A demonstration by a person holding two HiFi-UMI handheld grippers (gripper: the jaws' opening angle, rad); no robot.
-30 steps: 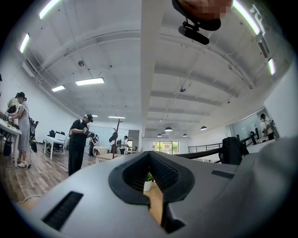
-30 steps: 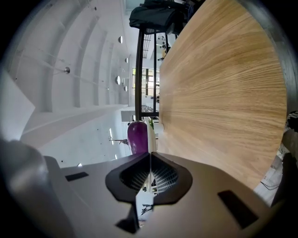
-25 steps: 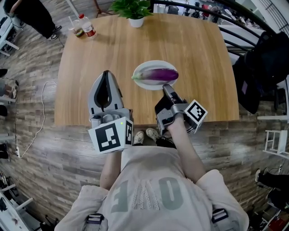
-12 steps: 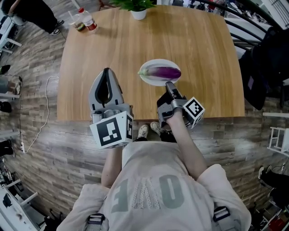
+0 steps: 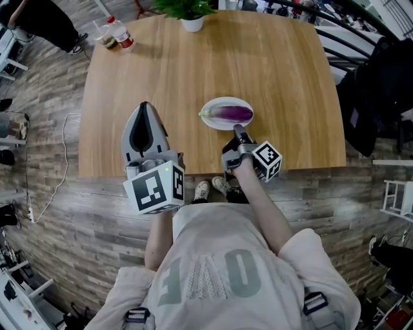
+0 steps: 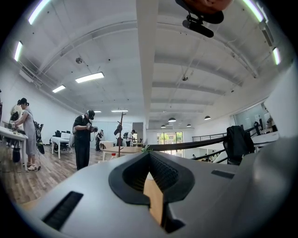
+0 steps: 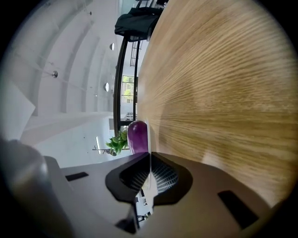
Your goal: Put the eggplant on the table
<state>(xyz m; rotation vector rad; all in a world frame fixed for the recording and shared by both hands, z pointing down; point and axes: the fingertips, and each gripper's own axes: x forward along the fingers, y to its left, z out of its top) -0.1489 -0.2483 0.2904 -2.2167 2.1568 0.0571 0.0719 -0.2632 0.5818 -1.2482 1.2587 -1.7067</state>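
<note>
A purple eggplant [image 5: 230, 114] with a green stem lies on a white plate [image 5: 216, 102] near the front middle of the wooden table [image 5: 161, 64]. My right gripper [image 5: 236, 128] is shut and empty, its tip just at the plate's near rim and pointing at the eggplant. In the right gripper view the eggplant [image 7: 138, 135] shows right beyond the shut right gripper [image 7: 150, 153], which is rolled on its side. My left gripper [image 5: 142, 104] hovers over the table's front left, shut with nothing in it. The left gripper view has the left gripper [image 6: 149, 154] aimed level across the room.
A potted plant [image 5: 184, 11] stands at the table's far edge, and a bottle [image 5: 120, 33] with a cup at the far left corner. A black coat [image 5: 381, 84] hangs on a railing to the right. People [image 6: 84, 139] stand at desks across the room.
The head view has shifted a little. My right gripper has rolled slightly and stays at the plate's near rim. The left gripper and the eggplant have barely moved.
</note>
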